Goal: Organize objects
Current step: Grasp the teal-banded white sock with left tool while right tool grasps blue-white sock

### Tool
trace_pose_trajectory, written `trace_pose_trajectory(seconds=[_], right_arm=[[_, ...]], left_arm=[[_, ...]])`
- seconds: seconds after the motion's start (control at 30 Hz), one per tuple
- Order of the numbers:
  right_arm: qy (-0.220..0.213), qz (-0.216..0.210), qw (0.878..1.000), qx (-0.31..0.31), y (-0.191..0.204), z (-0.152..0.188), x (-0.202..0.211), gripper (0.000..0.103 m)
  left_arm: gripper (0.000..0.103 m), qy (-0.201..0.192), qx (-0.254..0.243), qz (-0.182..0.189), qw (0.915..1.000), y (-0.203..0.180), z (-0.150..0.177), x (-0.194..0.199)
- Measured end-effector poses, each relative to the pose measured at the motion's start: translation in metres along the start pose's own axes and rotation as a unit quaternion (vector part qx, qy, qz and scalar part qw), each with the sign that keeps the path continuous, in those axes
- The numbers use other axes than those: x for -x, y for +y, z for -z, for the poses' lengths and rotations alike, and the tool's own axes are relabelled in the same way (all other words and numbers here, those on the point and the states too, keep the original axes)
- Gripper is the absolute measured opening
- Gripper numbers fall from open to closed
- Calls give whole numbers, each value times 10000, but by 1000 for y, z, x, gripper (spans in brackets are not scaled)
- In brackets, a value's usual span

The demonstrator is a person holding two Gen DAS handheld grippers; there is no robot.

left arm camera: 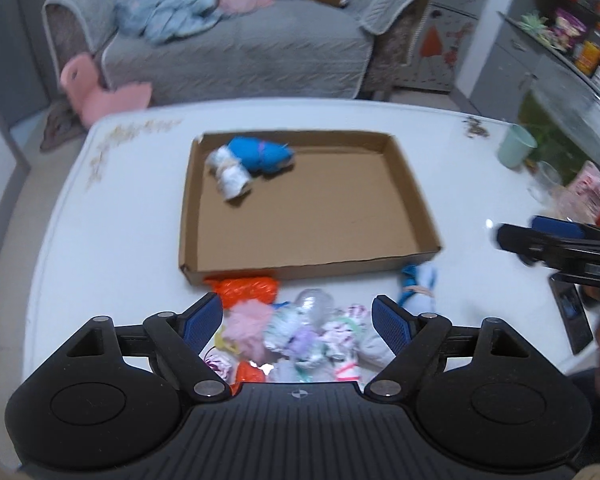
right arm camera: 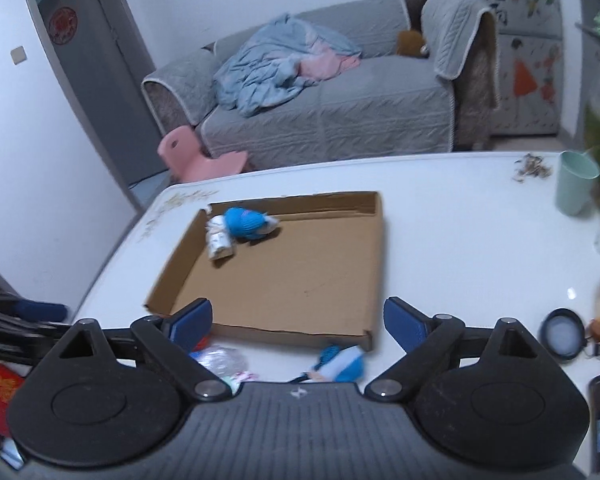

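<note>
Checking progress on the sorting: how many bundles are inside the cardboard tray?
2: a blue bundle and a white bundle, touching, in the far left corner of the tray.

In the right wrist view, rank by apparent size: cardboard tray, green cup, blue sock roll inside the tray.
1. Cardboard tray, clearly largest.
2. Green cup.
3. Blue sock roll, close to the cup; fisheye stretch at the edge makes that order unsure.

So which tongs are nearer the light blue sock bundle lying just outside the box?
Right. The right tongs hang open almost directly over the bundle; the left tongs hang open over the sock pile, off to its left.
</note>
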State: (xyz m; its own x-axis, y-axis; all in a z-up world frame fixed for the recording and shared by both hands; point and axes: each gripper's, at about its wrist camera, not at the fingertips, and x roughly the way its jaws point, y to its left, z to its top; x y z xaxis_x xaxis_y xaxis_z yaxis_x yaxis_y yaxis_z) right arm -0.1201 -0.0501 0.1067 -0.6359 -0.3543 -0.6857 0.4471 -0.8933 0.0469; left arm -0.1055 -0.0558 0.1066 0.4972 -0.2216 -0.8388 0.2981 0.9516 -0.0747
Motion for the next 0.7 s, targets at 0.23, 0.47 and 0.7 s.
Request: trace_pose_trajectory(seconds=[0.23,0.47,0.7], right_arm=[[2,-328,9993,-179,3,-3,-12,91],[8,-418,9988,-250,-2,4,-8,91],[18,-387,9986,-370,-5,14,-2,91]], left_arm=[[86,-81,-93,-4,9999,-30,-3,24],[86,-13,-133,132,9998,-45,1,20],[86,23,-95,319,9994,-47,11,16]])
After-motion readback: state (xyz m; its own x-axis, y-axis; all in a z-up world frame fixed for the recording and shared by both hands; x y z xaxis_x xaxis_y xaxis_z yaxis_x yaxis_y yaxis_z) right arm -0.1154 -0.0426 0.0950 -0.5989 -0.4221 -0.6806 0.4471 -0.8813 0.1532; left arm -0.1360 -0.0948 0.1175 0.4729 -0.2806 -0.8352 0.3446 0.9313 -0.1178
